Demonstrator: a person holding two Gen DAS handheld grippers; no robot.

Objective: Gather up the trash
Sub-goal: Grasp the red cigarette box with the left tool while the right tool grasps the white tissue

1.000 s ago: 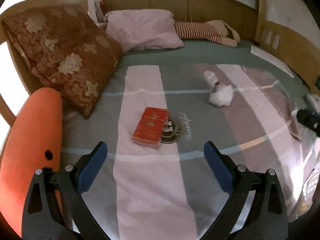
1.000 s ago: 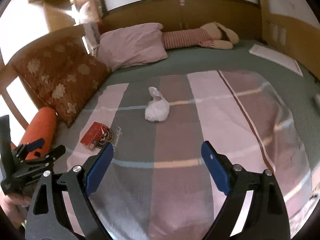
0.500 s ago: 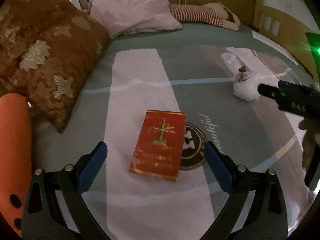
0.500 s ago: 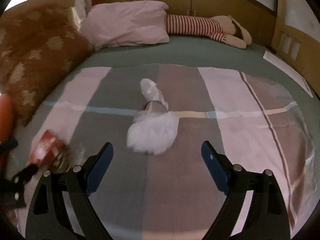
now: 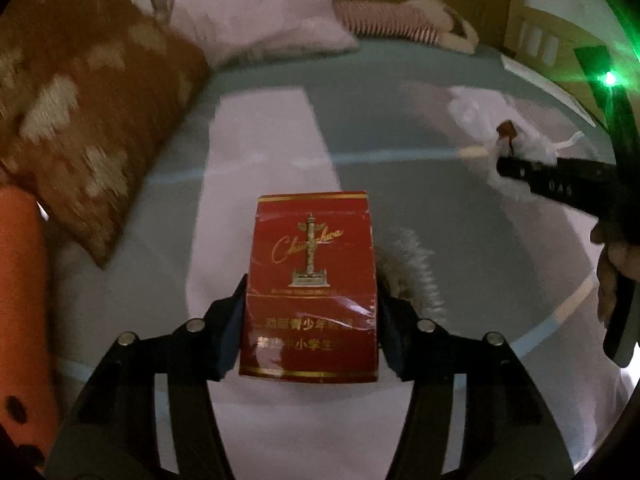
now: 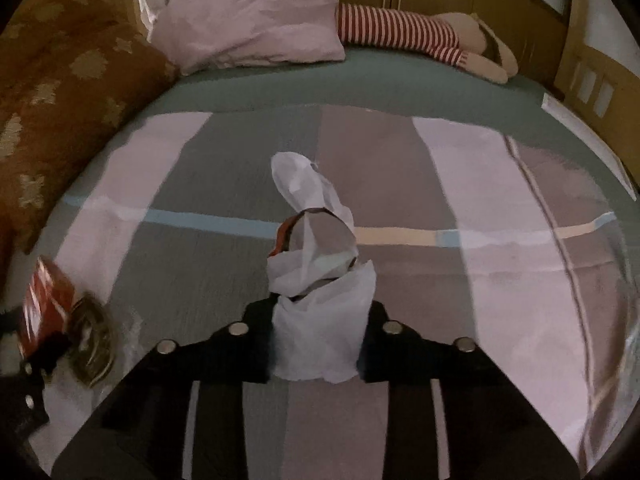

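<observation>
A red cigarette pack [image 5: 314, 280] lies on the striped bedspread [image 5: 260, 140], between the jaws of my left gripper [image 5: 311, 320]. Those jaws are closing, and the pads press on its two long sides. A crumpled white plastic bag [image 6: 320, 332] with something dark red inside sits between the jaws of my right gripper [image 6: 320, 312]. These jaws are closing too and squeeze the bag's lower part. The left wrist view shows the bag [image 5: 476, 108] at the right, with the right gripper's black finger [image 5: 560, 184] reaching into it. The pack [image 6: 44, 304] appears blurred at the right wrist view's left edge.
A brown patterned cushion [image 5: 80, 120] and an orange bolster [image 5: 20, 300] line the left side. A pink pillow [image 6: 252, 20] and a striped stuffed toy [image 6: 400, 36] lie at the bed's far end. A round printed emblem [image 5: 412, 272] is beside the pack. A hand [image 5: 612, 264] holds the right gripper.
Both grippers came down and forward onto the bed. The left jaws, wide before, have closed onto the red pack; the right jaws have closed onto the white bag.
</observation>
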